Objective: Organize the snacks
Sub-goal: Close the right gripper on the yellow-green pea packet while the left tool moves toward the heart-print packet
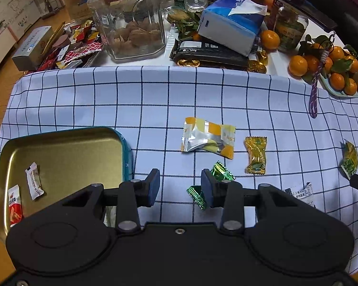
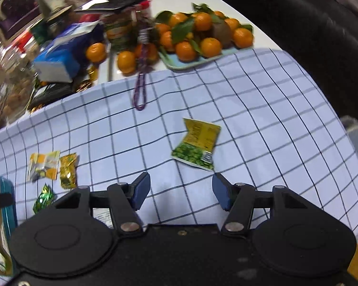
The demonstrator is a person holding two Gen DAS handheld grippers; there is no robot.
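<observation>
On the blue checked cloth (image 1: 131, 95) lies a teal tin with a gold inside (image 1: 71, 152), holding a white candy (image 1: 34, 181) and a red-and-white one (image 1: 14, 206). My left gripper (image 1: 181, 182) stands open just right of the tin. A green foil candy (image 1: 223, 171) lies by its right finger, partly hidden behind it. Beyond lie a yellow-and-silver packet (image 1: 207, 138) and a gold candy (image 1: 255, 155). My right gripper (image 2: 181, 183) is open above bare cloth. A yellow-green packet (image 2: 195, 144) lies just past its fingertips.
A white wrapper (image 1: 300, 191) peeks out behind the left gripper's body. At the back stand a glass jar (image 1: 128, 19), a tissue pack (image 1: 231, 21), a pile of snacks (image 1: 69, 45) and a tray of tangerines (image 2: 202, 35). A purple lanyard (image 2: 140, 88) trails onto the cloth.
</observation>
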